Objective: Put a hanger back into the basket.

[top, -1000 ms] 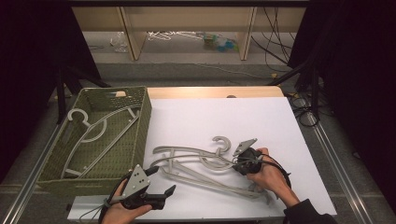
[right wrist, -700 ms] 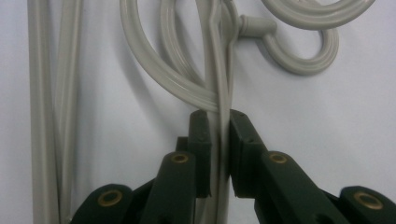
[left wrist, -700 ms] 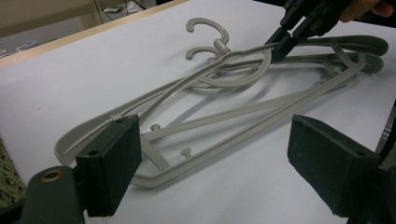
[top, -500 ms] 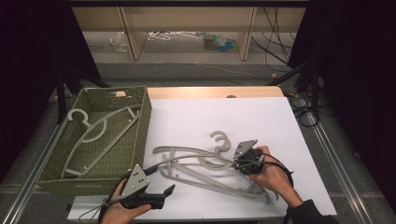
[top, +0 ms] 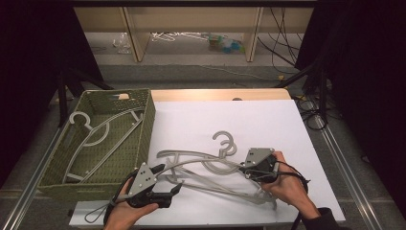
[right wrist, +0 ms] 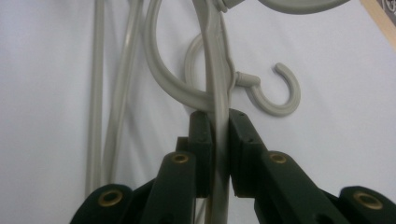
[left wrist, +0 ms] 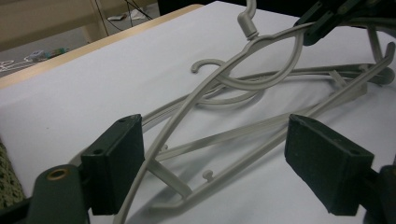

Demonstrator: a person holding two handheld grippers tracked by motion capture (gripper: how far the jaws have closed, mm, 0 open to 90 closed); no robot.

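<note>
Hangers: one lies in the basket (top: 148, 124); right tool (top: 244, 167) pinches the top hanger (top: 201, 164) off the desk (top: 268, 124), left tool (top: 167, 191) spread; others wait.

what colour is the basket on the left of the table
Olive green woven basket, clearest in the high view.

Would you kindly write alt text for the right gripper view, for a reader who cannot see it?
The right gripper has its two black jaws shut on the arm of a grey plastic hanger, seen from close behind the jaws. Beyond it, more grey hangers lie tangled on a white tabletop.
</note>
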